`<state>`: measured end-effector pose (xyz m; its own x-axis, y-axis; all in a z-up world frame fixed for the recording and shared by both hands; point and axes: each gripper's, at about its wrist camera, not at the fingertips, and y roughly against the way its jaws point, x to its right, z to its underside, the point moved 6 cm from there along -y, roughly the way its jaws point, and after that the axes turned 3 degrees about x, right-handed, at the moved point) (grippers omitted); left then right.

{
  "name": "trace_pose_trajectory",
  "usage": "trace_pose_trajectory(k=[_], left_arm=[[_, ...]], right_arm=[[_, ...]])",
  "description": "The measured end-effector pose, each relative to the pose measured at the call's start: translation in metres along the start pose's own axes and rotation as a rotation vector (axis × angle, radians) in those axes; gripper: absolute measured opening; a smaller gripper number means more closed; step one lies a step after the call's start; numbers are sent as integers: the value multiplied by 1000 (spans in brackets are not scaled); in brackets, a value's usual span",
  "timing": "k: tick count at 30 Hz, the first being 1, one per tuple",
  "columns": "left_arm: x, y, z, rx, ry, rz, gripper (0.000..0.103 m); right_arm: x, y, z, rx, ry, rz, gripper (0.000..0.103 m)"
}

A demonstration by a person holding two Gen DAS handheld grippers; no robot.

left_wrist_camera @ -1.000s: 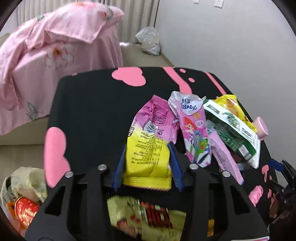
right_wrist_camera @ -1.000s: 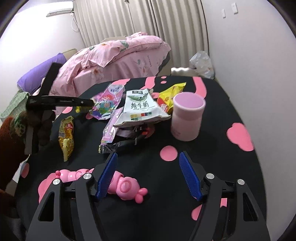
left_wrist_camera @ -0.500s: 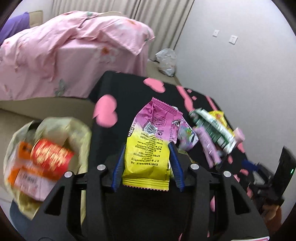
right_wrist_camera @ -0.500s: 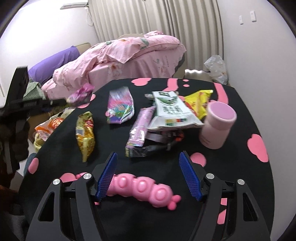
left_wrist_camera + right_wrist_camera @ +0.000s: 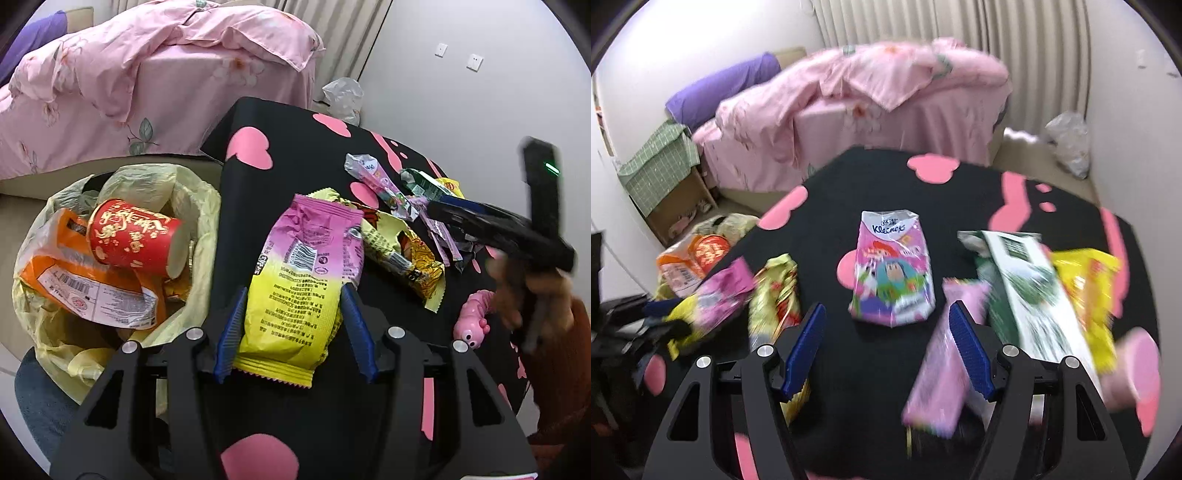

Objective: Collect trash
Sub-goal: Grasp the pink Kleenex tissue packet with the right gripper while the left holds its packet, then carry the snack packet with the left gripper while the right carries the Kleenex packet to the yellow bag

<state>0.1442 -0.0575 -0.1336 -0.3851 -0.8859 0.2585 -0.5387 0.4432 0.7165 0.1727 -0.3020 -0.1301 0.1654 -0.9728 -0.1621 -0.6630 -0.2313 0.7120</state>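
You are holding a pink-and-yellow packet (image 5: 295, 284) between the left tongs (image 5: 291, 328), lengthwise, its sawtooth bottom seam nearest you and its barcode side up. The jaws have just been opening; the blue pads (image 5: 231, 328) are flanking the packet's lower half, and whether they are still pressing on it cannot be told, so the grip is probably loosening for a drop. The print on the packet is too small to read.

Just left of these tongs the bin bag (image 5: 192, 206) is standing open beside the desk (image 5: 295, 140), and that is likely why you are carrying the packet this way. In it a red cup (image 5: 136, 236) with gold lettering is lying on an orange wrapper (image 5: 74, 280) with a barcode label. To the right, more wrappers are lying on the desk, with a pink toy (image 5: 474, 317) nearer you.

Your right tongs (image 5: 886, 350) are standing wide open and empty, aimed at a tissue pack (image 5: 892, 277) just beyond the tips, which looks like your next pick. Its top is reading "Kleenex" over cartoon figures. A pink stick pack (image 5: 942, 369) is lying by the right pad, a green-and-white bag (image 5: 1030, 291) and a yellow bag (image 5: 1089, 291) farther right, blurred beyond reading.
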Motion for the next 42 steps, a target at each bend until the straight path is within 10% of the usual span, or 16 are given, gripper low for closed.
trace_pose_trajectory(k=[13,21,27,37,42], left_arm=[[-2,1,11,12,-10,36,62],[-2,-2,11,4,0,77,69],[4,-6,10,-30,2,132,84],[12,4,-17,23,-91,107,81],[13,-27,-37,-91,-143,96,70]], right_arm=[[6,-70,-31,-123,12,55,66],[-10,-48,-15,-114,32,-16,23],[-13,-8,6,-51,26,-40,21],[-7,54,34,79,-26,7,21],[-1,61,44,96,-71,-5,21]])
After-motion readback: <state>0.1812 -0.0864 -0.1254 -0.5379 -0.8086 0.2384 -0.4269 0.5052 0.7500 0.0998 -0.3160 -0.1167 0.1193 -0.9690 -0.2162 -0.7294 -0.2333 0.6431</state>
